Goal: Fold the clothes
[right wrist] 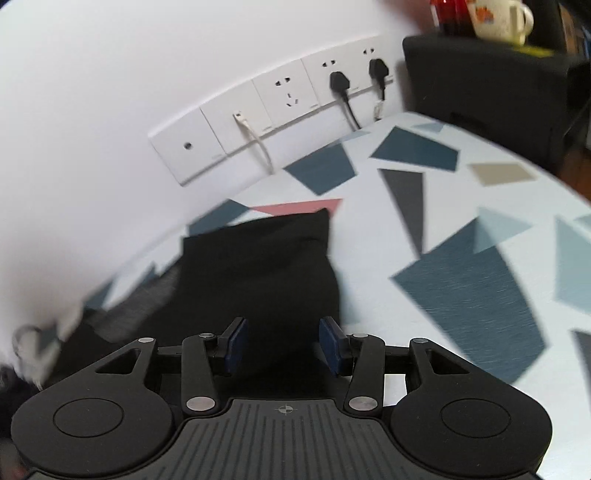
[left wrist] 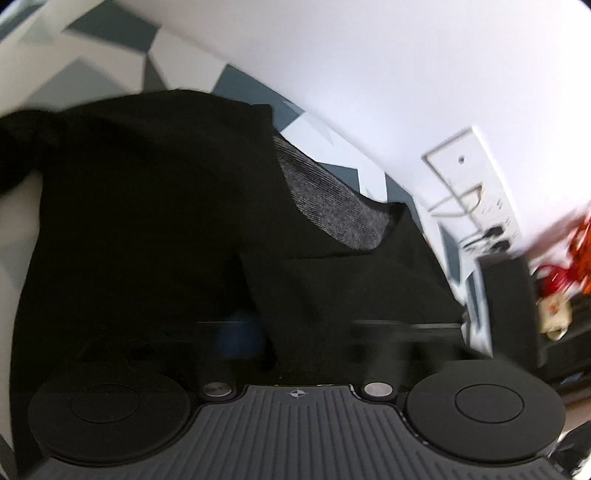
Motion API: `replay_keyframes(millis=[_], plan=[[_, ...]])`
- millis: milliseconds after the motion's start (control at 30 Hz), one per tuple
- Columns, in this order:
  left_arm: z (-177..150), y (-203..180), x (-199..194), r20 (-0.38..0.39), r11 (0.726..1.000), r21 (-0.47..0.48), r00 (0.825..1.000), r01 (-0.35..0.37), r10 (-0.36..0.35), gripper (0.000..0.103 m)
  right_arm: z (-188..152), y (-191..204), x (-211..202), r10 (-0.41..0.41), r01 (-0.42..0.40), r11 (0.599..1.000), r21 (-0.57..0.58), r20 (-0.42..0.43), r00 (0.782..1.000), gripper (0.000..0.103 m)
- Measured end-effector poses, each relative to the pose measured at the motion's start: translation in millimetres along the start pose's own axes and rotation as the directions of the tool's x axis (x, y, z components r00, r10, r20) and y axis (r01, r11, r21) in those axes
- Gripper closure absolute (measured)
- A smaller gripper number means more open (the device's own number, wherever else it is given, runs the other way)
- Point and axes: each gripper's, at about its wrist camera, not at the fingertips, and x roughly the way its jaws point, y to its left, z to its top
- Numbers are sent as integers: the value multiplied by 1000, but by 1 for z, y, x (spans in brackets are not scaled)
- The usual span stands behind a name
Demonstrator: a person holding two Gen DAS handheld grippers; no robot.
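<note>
Black garment [right wrist: 258,280] on patterned table [right wrist: 461,288], right gripper [right wrist: 282,345] parted over it, left gripper [left wrist: 295,332] closed, blurred.

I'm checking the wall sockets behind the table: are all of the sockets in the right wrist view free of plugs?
No: two black plugs sit in the wall sockets at the right end of the row.

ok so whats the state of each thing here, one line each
black garment: spread on the table, partly folded, grey lining showing
left gripper: shut, fingers lost against the dark cloth, grip unclear
right gripper: open, fingers apart over the garment's edge
table: covered in a patterned cloth
sockets: two black plugs and a white cable plugged in
mug: upright on the black box
</note>
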Motion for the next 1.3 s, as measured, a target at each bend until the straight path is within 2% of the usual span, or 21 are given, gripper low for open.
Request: replay_keyframes(millis=[67,100,167,300,433,533,600,700,767,833,900,933,1000,1067,1133,1167,1200,1233,1300], plan=[[2,-6,-6,38,998,32,998,-55,53,97,-5,0,8,0,-1,1000,-19,-35,999,59],[4,-9,-12,70,998,42,996,-54,51,98,-8,0,13,6,-8,1000,-25,-62,998,52],[10,-15,-29,143,996,60,988,-69,60,98,-13,2,19,-5,1,999,-51,-84,996,50],[29,-27,-68,294,989,103,953,-104,70,98,-17,8,32,-38,30,996,-82,-98,994,50],[42,-24,-78,310,986,98,946,-134,98,98,-11,17,46,-40,31,993,-113,-77,996,53],[41,-15,-78,320,981,79,937,-176,142,98,-7,28,55,-43,33,987,-157,-60,997,62],[40,-4,-79,327,981,48,931,-189,163,98,-4,28,57,-48,38,987,-158,-60,997,89],[40,12,-74,311,979,7,930,-205,193,98,-1,20,56,-71,64,989,-131,-50,996,97],[39,19,-69,296,976,-8,931,-219,212,98,1,12,52,-95,91,989,-116,-34,995,97],[37,24,-65,285,972,-18,931,-233,228,98,2,9,47,-103,98,988,-120,-33,994,91],[35,27,-61,272,969,-29,931,-244,243,98,-1,13,42,-100,92,981,-171,-38,994,68],[34,29,-59,265,968,-32,932,-250,249,98,-5,19,42,-97,86,971,-223,-42,994,65],[33,31,-56,253,964,-32,931,-264,263,98,-14,35,44,-95,73,940,-334,-51,994,48],[32,31,-55,246,960,-27,929,-277,275,98,-21,48,52,-94,63,911,-408,-56,994,45],[32,30,-54,243,959,-20,929,-283,279,98,-20,53,60,-99,70,910,-409,-50,994,49],[32,30,-54,243,959,-17,929,-284,279,98,-16,51,62,-88,64,922,-381,-47,995,63],[32,29,-54,242,959,-14,929,-284,279,98,-12,49,64,-78,57,934,-353,-44,996,87],[32,28,-54,243,960,-10,930,-280,274,98,-8,47,65,-67,50,945,-325,-40,997,91],[33,25,-55,243,963,-3,934,-270,262,98,1,39,64,-42,33,970,-240,-30,999,93]])
